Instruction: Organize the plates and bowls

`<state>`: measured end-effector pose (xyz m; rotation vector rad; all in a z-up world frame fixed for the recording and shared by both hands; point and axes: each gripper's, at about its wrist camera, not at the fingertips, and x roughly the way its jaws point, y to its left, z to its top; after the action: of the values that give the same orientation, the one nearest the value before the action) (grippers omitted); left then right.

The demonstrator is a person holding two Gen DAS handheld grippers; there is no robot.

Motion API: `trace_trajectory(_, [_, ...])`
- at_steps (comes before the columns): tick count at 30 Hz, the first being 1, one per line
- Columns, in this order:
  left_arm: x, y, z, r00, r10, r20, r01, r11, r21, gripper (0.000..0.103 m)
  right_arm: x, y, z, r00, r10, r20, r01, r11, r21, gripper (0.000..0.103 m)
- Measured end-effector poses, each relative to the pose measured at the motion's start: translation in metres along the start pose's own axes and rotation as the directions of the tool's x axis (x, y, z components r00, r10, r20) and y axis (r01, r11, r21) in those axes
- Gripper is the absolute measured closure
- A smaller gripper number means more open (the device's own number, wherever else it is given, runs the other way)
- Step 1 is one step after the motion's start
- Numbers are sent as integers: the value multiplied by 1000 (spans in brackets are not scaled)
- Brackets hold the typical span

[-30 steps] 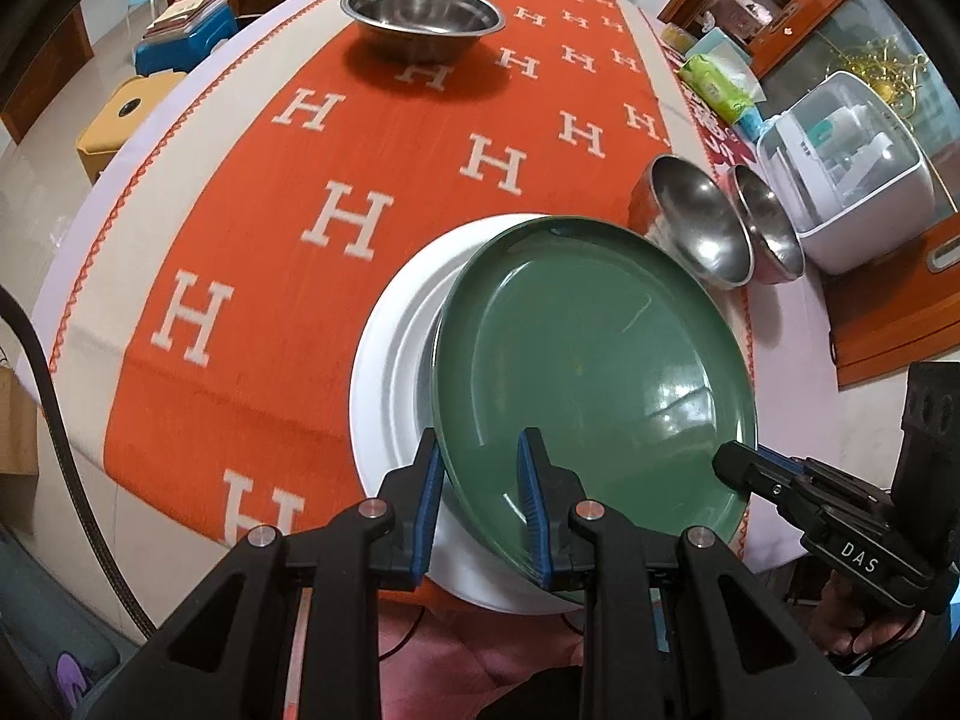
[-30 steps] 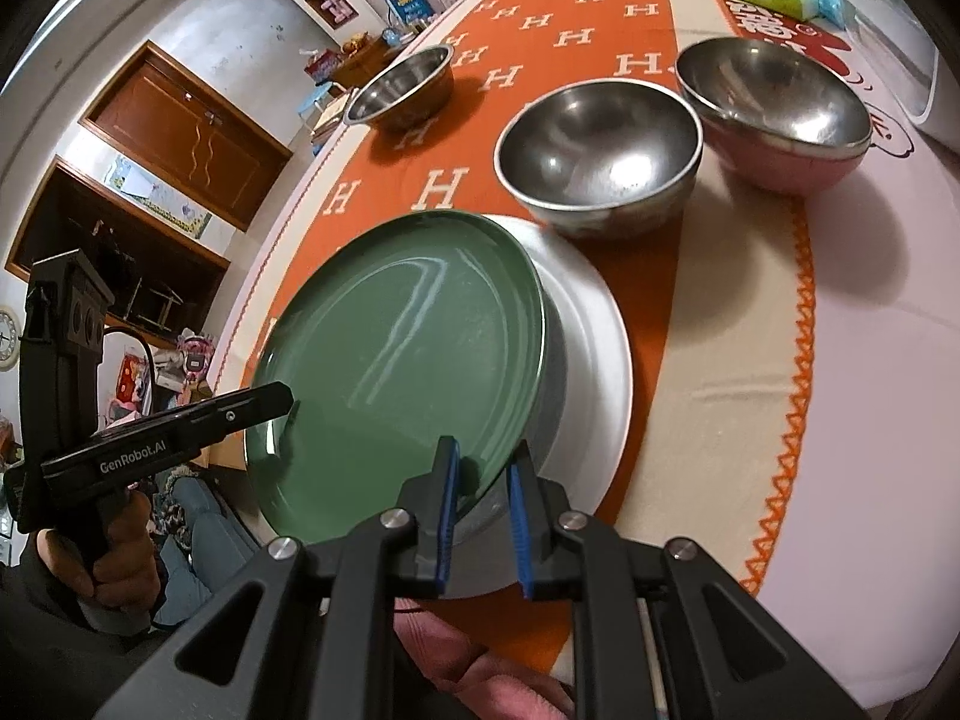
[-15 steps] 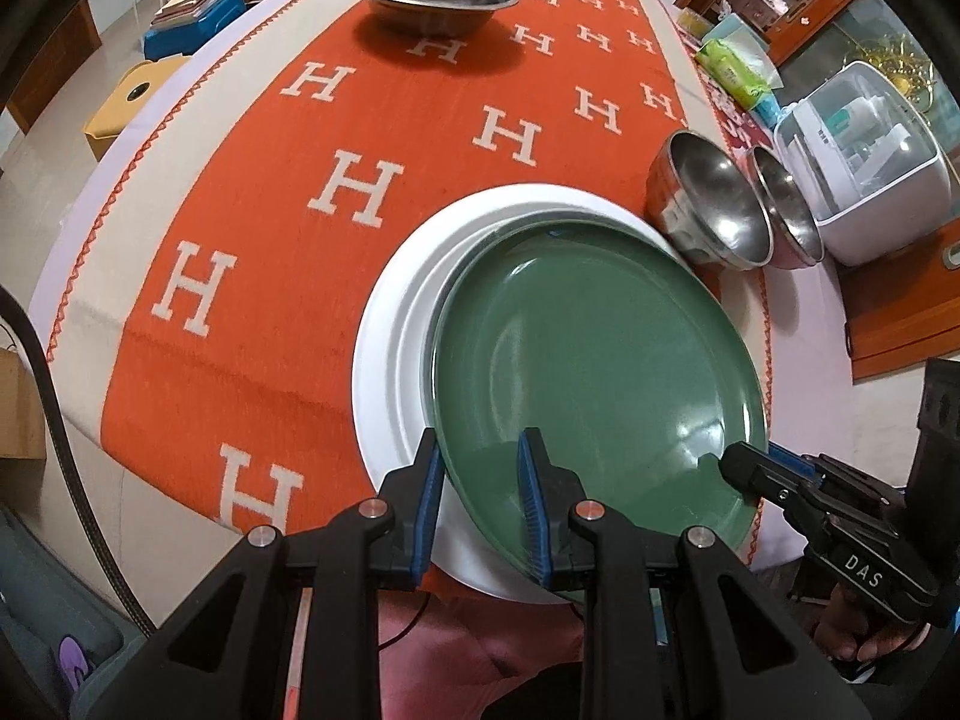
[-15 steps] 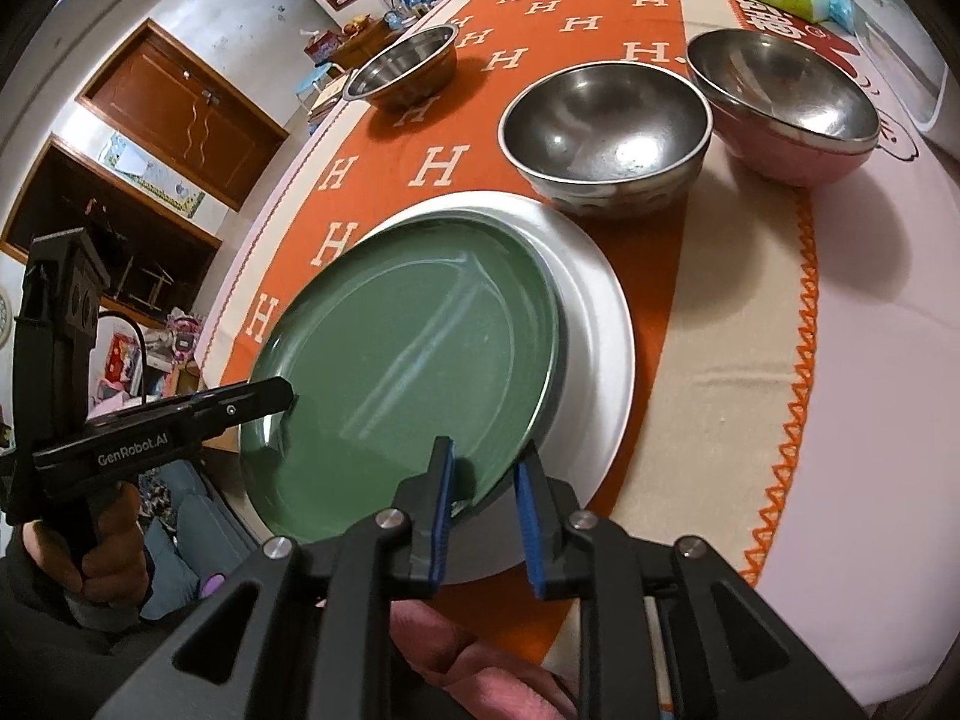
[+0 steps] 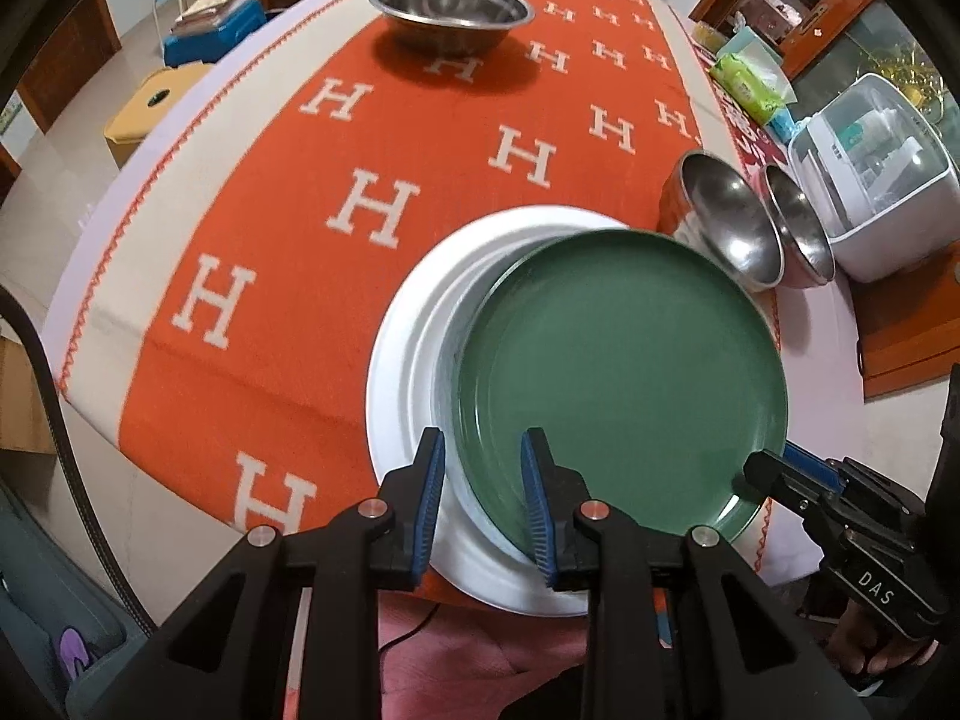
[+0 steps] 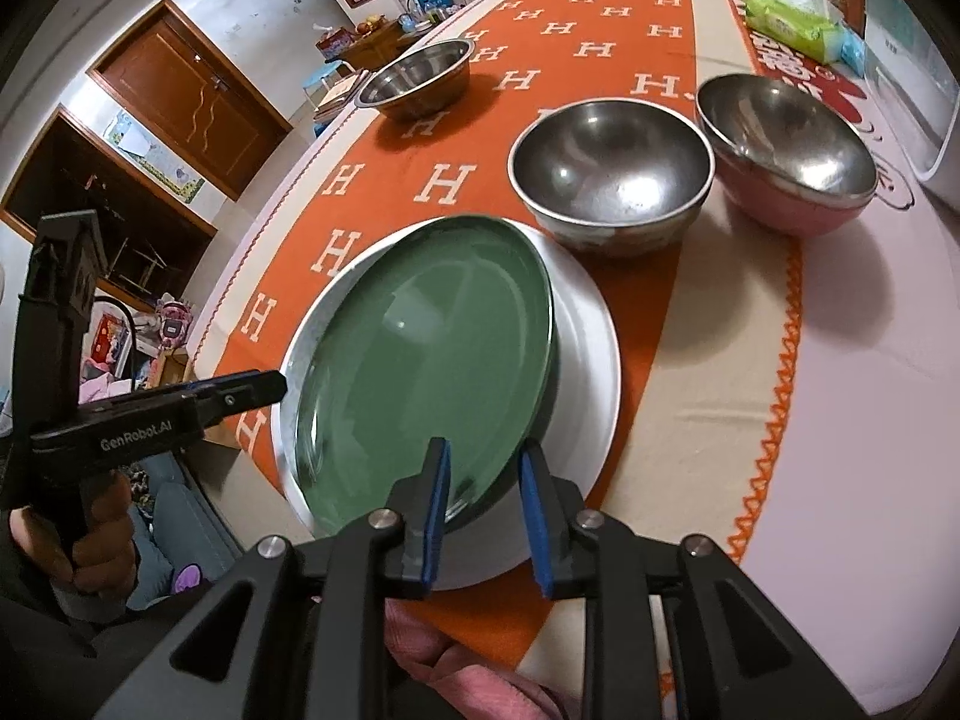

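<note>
Green plate (image 5: 624, 378): lies inside the white plate (image 5: 408, 360), shifted toward its 3 o'clock side in the left wrist view; whether it rests flat or is tilted cannot be told. Both plates sit at the near edge of the tabletop (image 5: 120, 222), on the orange runner (image 5: 360, 138) with white H marks.

Steel bowl (image 6: 609, 171): empty, upright, just beyond the white plate at 1 o'clock in the right wrist view. Pink-sided bowl (image 6: 786, 147): steel-lined, empty, just beside the steel bowl at its 3 o'clock. Wide steel basin (image 5: 450, 9): empty, well apart, at 11 o'clock on the runner.

Left gripper (image 5: 483, 498): fingers spread, straddling the green plate's near rim, pads clear of it. Right gripper (image 6: 483, 510): likewise spread across the rim from the opposite side, not pinching.

Change since half a second ago: both grippers have widened from a closer set about the rim. The green plate sits lower in the white plate, with more white rim showing at 9 o'clock in the left view.

Left wrist view only: white lidded appliance (image 5: 870, 180) at 2 o'clock past the bowls, blue stool (image 5: 210, 18) and yellow box (image 5: 150, 114) on the floor (image 5: 60, 156).

Right wrist view only: wooden doors (image 6: 180, 102) at 10 o'clock, and the pink outer wall of the far bowl. A green wipes packet (image 6: 792, 21) shows at 1 o'clock.
</note>
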<state>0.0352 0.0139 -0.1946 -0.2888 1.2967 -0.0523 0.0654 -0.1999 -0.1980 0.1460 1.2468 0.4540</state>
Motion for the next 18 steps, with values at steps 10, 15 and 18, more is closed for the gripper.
trace_trajectory(10, [-28,1,15,995,18,93,-19,1000,2,76,-20,1,4,998,-10,64,13,999,-46,74])
trace_trajectory(15, [-49,-1,26,989,17,146,-18,1000,11,75,-36,8,10,992,-32,122,42,996,-80,63])
trace_trajectory(18, [-61,0,36,985,10,172,-15,1000,28,73,-41,14,14,988,-44,151,57,994,-89,61])
